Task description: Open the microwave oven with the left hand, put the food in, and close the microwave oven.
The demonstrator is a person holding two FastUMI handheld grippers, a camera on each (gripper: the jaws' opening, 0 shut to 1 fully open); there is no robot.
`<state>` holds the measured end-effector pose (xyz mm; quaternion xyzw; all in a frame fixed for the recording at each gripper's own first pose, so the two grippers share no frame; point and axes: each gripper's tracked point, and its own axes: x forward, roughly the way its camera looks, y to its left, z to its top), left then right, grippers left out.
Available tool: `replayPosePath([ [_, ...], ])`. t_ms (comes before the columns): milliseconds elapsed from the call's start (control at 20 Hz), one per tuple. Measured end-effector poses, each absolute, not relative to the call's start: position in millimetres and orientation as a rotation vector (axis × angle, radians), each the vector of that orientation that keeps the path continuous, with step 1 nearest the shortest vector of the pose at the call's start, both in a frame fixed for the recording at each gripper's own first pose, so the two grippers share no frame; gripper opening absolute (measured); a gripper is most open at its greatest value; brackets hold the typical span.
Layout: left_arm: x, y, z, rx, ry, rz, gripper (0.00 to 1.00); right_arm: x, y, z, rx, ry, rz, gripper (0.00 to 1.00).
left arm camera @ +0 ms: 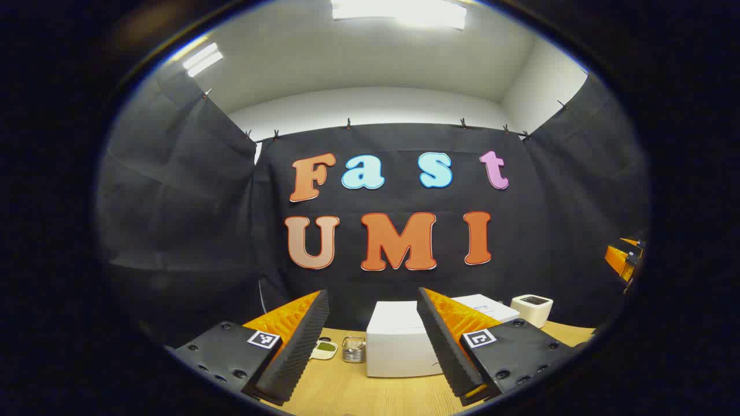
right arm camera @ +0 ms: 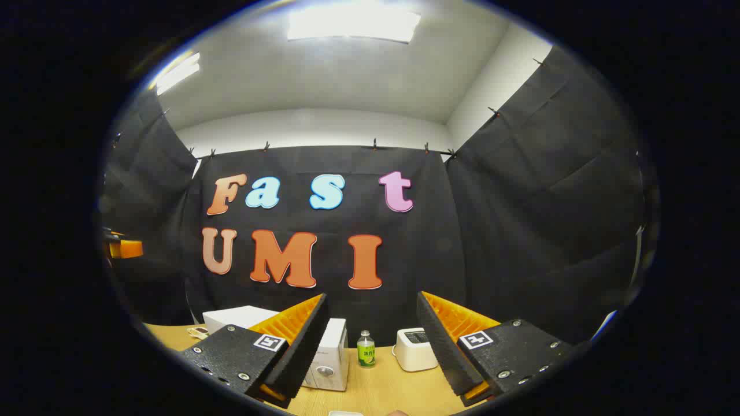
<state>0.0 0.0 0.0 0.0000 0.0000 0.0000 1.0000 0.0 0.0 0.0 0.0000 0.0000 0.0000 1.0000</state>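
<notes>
Nearby, a bottle [right arm camera: 365, 349] stands between microwave [right arm camera: 329, 355] and white box [right arm camera: 415, 349].

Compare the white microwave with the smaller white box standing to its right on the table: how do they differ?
The microwave is the larger, with round knobs on its front panel; the small white appliance is more compact, with a dark panel on top. The microwave stands left of the green bottle, the small appliance right of it. Both are white, boxy and upright on the wooden table.

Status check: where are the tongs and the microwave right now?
Left tongs open, empty, well back from the table. Right tongs open, empty. Microwave shut, untouched. Small bottle and white box stand beside it, nothing blocking.
</notes>
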Motion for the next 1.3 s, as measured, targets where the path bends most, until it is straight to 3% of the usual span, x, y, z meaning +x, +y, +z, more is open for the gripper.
replayPosePath([
  [600, 15, -6, -24, -0.077, 0.066, -0.042, 0.98, 5, 13, 20, -0.013, 0.009, 0.035, 0.94],
  [700, 16, -6, -29, -0.065, 0.081, -0.044, 0.98, 8, 12, 23, 0.005, 0.012, 0.039, 0.97],
  [850, 19, -6, -31, -0.059, 0.085, -0.038, 0.98, 8, 10, 24, 0.017, 0.019, 0.045, 0.94],
  [1300, 20, -58, -56, -0.065, 0.069, -0.113, 0.98, 3, 1, 0, 0.017, 0.05, 0.048, 0.94],
])
